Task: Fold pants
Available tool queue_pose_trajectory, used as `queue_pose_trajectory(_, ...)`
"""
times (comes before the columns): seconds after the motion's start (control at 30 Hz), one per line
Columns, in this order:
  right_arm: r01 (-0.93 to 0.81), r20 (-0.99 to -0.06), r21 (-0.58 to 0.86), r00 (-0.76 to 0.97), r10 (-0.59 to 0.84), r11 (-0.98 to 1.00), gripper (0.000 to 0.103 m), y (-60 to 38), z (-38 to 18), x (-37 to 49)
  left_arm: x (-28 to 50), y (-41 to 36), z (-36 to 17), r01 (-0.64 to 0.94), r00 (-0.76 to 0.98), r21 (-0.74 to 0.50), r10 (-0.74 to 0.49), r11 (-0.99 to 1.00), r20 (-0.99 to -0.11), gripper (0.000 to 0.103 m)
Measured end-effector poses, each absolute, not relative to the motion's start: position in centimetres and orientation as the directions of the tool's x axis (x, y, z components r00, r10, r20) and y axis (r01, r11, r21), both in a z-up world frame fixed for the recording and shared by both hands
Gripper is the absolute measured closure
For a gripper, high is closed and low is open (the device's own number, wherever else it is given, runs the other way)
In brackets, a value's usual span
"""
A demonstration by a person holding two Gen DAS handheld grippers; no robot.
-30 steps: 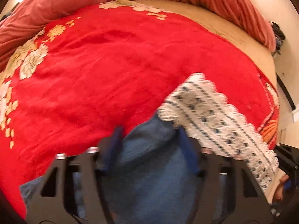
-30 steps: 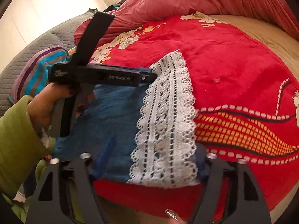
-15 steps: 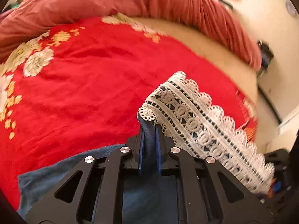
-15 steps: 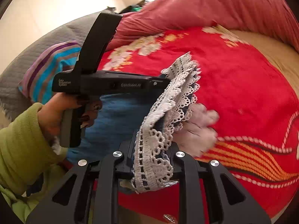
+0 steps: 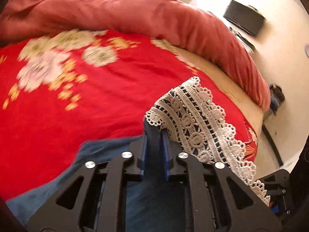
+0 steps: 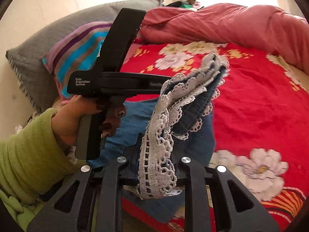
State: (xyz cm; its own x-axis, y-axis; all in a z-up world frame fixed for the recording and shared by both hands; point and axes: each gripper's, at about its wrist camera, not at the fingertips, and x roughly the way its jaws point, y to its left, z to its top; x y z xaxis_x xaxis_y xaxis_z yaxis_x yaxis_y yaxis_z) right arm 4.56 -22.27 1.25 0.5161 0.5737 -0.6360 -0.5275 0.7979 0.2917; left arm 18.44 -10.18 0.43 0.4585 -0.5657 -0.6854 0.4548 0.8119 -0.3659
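The pants [image 5: 108, 150] are blue denim with a wide white lace hem [image 5: 195, 119], lying on a red floral blanket [image 5: 87, 96]. My left gripper [image 5: 154, 133] pinches a fold of denim at the hem's corner between its blue pads; its jaws are opening slightly with the cloth still pressed between them. My right gripper [image 6: 157, 145] is shut on the lace hem [image 6: 160, 154], which bunches up over its fingers and hides the tips. Both hold the hem end lifted off the bed. A hand [image 6: 77, 116] in a green sleeve grips the left gripper's black body [image 6: 119, 83].
A rust-red comforter [image 5: 135, 13] is heaped along the far side of the bed. A striped pillow [image 6: 77, 48] and a grey pillow [image 6: 38, 44] lie at the left. The tan mattress edge [image 5: 227, 81] and a dark box [image 5: 245, 19] by the wall are at the right.
Both grippers closed on the hem end, the left on denim, the right on lace, then lifted it and carried it across the bed; the lace now bunches and hangs.
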Motion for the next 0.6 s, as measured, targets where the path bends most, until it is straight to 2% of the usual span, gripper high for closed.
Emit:
queue_pose_trajectory(0.13, -0.571, -0.677, 0.272, 0.459, 0.575, 0.775, 0.083, -18.9, -0.1, 4.8, 17.6, -5.2, -0.9, 0.318, 0.519, -0.387, -0.501, 0.865, -0.693, 0.091)
queue_pose_trajectory(0.3, -0.620, -0.722, 0.214, 0.419, 0.550, 0.754, 0.083, -15.1, -1.6, 3.9, 15.5, 0.9, -0.6, 0.187, 0.602, -0.449, -0.463, 0.874, -0.650, 0.091)
queue_pose_trajectory(0.37, -0.638, -0.732, 0.179, 0.422, 0.535, 0.749, 0.081, -13.9, -1.9, 3.5, 14.9, 3.2, -0.9, 0.115, 0.623, -0.476, -0.437, 0.872, -0.649, 0.077)
queue_pose_trajectory(0.4, -0.643, -0.732, 0.168, 0.426, 0.531, 0.747, 0.081, -13.4, -1.9, 3.4, 14.6, 4.5, -1.1, 0.070, 0.626, -0.499, -0.428, 0.863, -0.652, 0.075)
queue_pose_trajectory(0.43, -0.657, -0.730, 0.159, 0.424, 0.536, 0.737, 0.078, -12.8, -2.1, 3.1, 14.4, 5.4, -1.3, 0.046, 0.629, -0.523, -0.432, 0.851, -0.647, 0.075)
queue_pose_trajectory(0.47, -0.671, -0.731, 0.159, 0.413, 0.543, 0.724, 0.069, -12.4, -2.1, 2.8, 14.2, 5.9, -1.3, 0.037, 0.632, -0.540, -0.438, 0.841, -0.640, 0.075)
queue_pose_trajectory(0.5, -0.686, -0.727, 0.162, 0.404, 0.556, 0.709, 0.056, -12.1, -2.0, 2.5, 13.9, 6.5, -1.3, 0.029, 0.639, -0.557, -0.444, 0.830, -0.628, 0.075)
queue_pose_trajectory(0.6, -0.740, -0.693, 0.163, 0.385, 0.610, 0.653, 0.046, -11.6, -1.0, 1.1, 13.4, 6.6, -0.8, 0.043, 0.639, -0.577, -0.466, 0.816, -0.612, 0.075)
